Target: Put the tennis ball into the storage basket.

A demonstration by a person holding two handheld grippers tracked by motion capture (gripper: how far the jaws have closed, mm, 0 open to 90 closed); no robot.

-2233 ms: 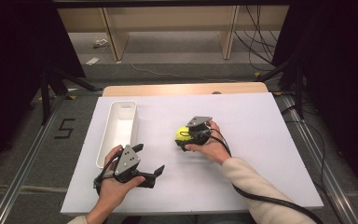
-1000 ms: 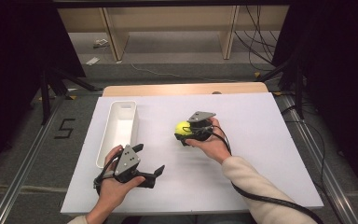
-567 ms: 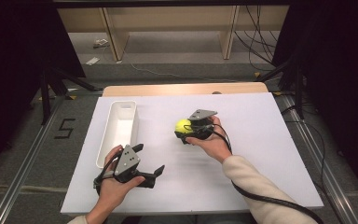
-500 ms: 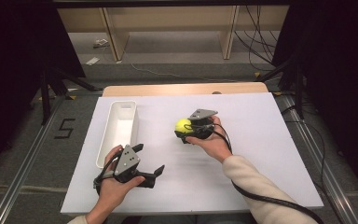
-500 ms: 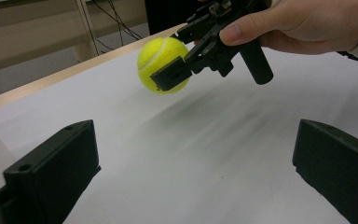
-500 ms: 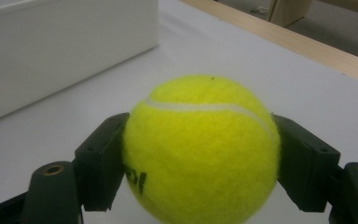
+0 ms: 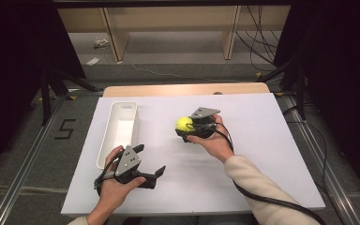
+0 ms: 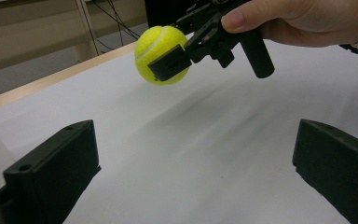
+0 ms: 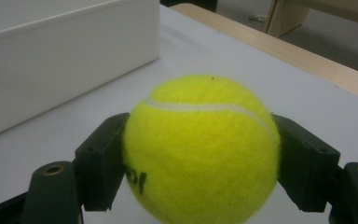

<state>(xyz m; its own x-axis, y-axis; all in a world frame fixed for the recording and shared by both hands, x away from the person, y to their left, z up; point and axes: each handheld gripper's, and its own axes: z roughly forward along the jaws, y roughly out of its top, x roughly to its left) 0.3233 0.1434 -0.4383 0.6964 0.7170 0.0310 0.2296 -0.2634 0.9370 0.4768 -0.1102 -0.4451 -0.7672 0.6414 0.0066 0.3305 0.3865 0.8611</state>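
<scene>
Right tool raised, gripping ball.

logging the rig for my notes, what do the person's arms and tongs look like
Both tongs are black with blocky two-jaw tips and a grey three-cornered plate on top: left tongs, right tongs. A black cable trails from the right one. The right arm wears a cream sleeve.

Cream sleeve; black grippers, blocky screw-holed fingers, grey triangular top plates, black trailing cable.
</scene>
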